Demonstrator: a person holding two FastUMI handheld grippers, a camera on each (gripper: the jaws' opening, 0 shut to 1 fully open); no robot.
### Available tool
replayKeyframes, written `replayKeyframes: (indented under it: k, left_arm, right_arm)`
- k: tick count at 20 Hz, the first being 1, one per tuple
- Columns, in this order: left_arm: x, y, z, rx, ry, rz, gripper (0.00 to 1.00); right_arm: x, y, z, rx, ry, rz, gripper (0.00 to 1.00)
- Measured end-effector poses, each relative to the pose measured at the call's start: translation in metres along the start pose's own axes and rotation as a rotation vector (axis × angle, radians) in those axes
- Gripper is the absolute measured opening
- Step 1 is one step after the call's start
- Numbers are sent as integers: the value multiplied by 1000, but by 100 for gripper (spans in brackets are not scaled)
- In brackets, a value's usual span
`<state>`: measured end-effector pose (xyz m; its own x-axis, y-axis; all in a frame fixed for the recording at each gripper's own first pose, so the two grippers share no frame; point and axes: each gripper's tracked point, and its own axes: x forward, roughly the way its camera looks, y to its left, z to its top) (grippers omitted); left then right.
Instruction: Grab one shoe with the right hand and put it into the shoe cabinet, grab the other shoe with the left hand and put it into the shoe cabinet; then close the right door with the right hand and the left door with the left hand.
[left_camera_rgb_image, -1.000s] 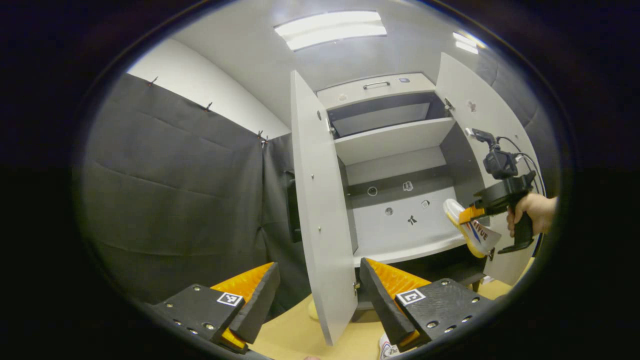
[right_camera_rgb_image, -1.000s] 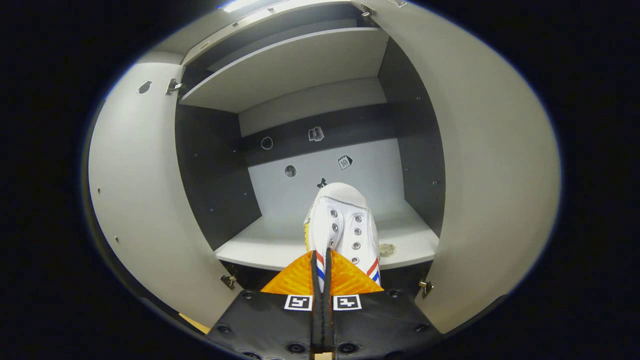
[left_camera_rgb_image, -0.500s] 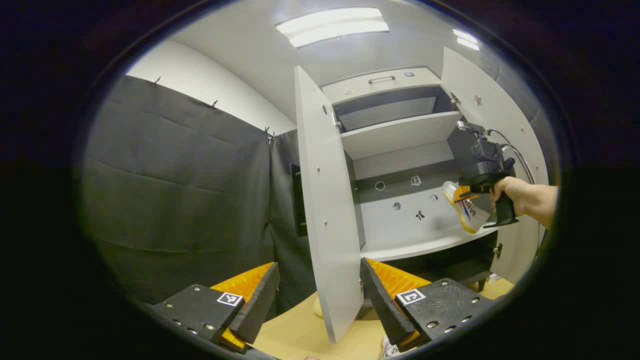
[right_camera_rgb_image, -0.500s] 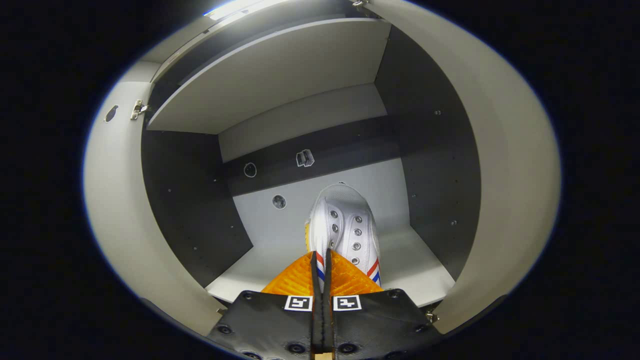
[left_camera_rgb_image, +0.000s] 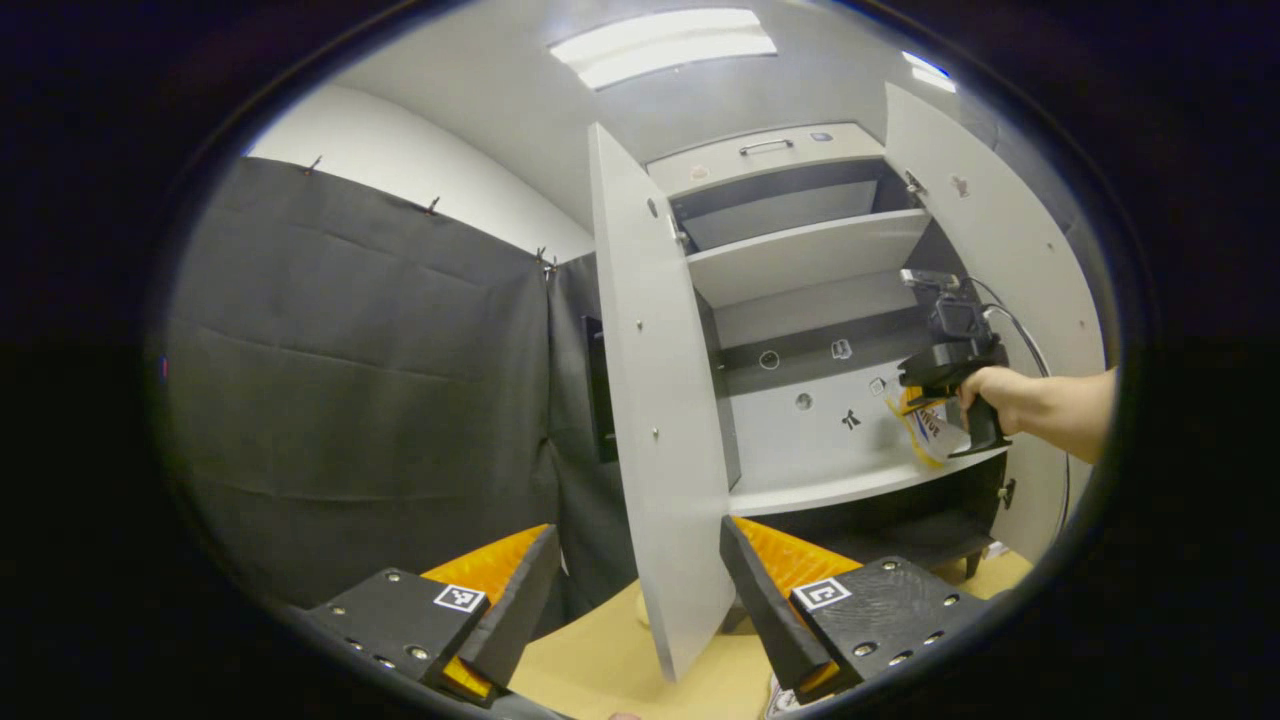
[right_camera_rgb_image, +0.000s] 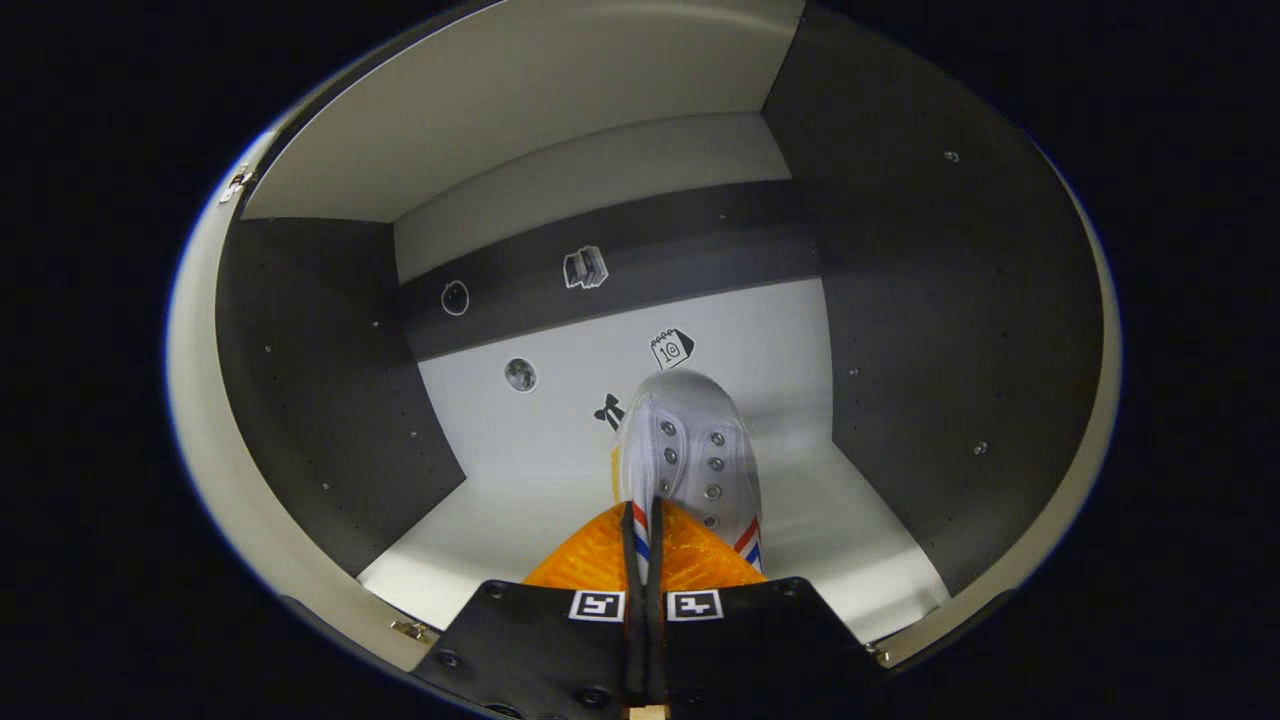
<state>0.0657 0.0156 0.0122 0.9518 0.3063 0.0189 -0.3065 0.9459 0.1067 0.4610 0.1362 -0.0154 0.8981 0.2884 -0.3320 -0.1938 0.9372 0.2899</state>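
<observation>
White canvas shoe (right_camera_rgb_image: 690, 455), metal eyelets, pinched in right tongs (right_camera_rgb_image: 644, 540) over smooth cabinet shelf (right_camera_rgb_image: 480, 520); left tongs (left_camera_rgb_image: 640, 590) spread, empty.

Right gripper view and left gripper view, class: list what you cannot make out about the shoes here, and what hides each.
- Held shoe: heel and sole, right gripper view, covered by the right gripper.
- Same shoe in left gripper view: small, half behind the hand; whether it touches the shelf is unclear.
- Second shoe: cut off by the bottom edge behind a left gripper finger.
</observation>
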Motion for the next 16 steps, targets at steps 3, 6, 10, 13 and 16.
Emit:
replayKeyframes:
  k: [3,6,10,13,16]
  left_arm:
    - [0,0,0,7,8,2,95]
    - [0,0,-2,8,12,-7,95]
    - [-1,-4,-5,-1,21,-36,95]
    - [1,-9,-6,-7,18,-73,95]
    - [4,-19,-12,-27,31,-125,95]
  right_arm:
    - [10,-1,-6,0,15,-32,1]
    - [12,-3,-9,-19,14,-33,11]
    - [-10,8,21,-56,-90,-6,49]
    - [-38,13,30,-109,-146,-2,100]
    - [-78,19,35,-149,-208,0,98]
